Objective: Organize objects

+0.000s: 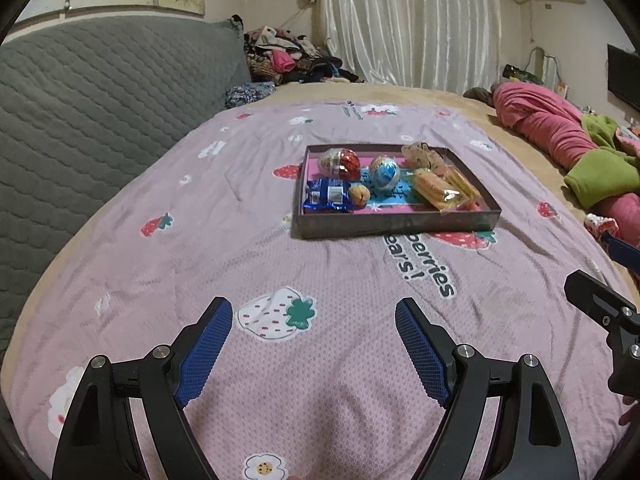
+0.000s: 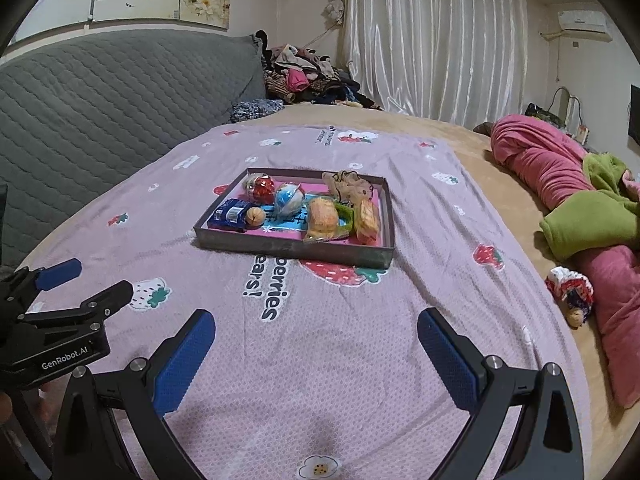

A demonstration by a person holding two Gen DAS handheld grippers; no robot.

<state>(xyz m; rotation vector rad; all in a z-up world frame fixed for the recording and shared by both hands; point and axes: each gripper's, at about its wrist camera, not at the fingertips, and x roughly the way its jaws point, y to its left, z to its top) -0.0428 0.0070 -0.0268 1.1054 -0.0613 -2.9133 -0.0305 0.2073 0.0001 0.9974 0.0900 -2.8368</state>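
Hovering low over the bed's pink blanket (image 1: 200,208), the left tool (image 1: 314,344) and right tool (image 2: 316,354) both gape wide, holding nothing. Ahead, well apart from them, the shallow tray (image 2: 292,247) already holds everything: one blue packet (image 2: 230,213), one walnut (image 2: 255,216), two foil eggs (image 2: 262,188), two wrapped pastries (image 2: 322,218), one hair scrunchie (image 2: 350,186). Judging so, little is left.

Both grippers hover low over the near edge of the bed, side by side and pointing the same way. The left gripper (image 1: 314,310) has its blue-padded fingers (image 1: 206,352) spread wide, holding nothing. The right gripper (image 2: 316,322) is equally wide apart and empty, its pads (image 2: 450,358) facing inward.
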